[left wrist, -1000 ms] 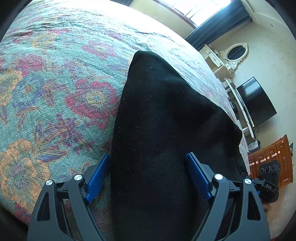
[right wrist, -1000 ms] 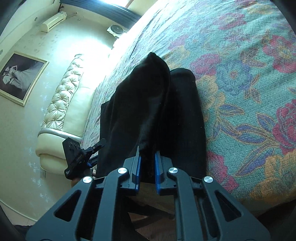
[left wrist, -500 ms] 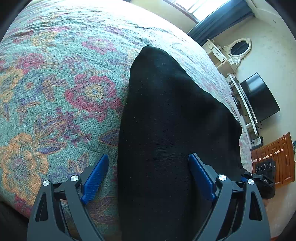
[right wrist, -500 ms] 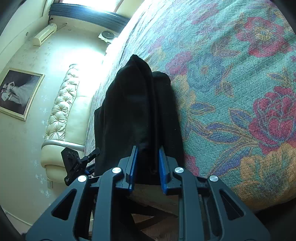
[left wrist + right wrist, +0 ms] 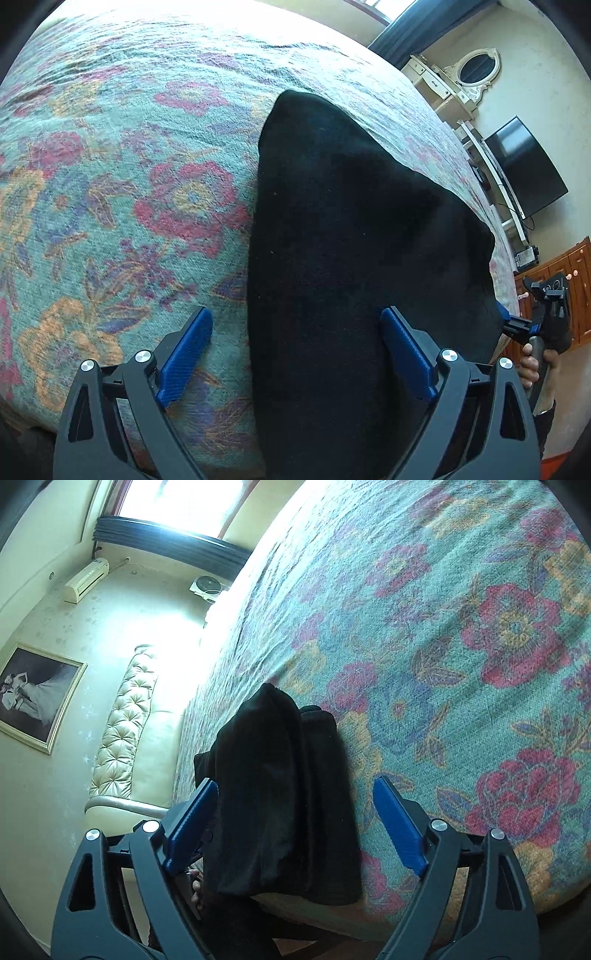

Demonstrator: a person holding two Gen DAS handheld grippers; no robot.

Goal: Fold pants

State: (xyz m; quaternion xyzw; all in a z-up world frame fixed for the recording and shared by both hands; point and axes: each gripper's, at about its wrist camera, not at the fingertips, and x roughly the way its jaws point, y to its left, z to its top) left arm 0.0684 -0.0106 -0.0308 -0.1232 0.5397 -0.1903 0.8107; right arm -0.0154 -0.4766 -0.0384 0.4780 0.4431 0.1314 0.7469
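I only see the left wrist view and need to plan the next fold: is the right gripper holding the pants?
Observer: No. The right gripper is open, its fingers spread on either side of the pants, pinching nothing.
Operator: How do the layers look from there?
Observer: Two stacked folds show. The upper one lies on a lower one that peeks out toward the open floral bedspread.
Operator: And the near end?
Observer: It reaches the bed's edge.

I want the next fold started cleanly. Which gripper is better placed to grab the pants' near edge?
Probably the right gripper: open, its fingers straddle the bunched near edge of the pants. The left gripper is open over flat cloth.
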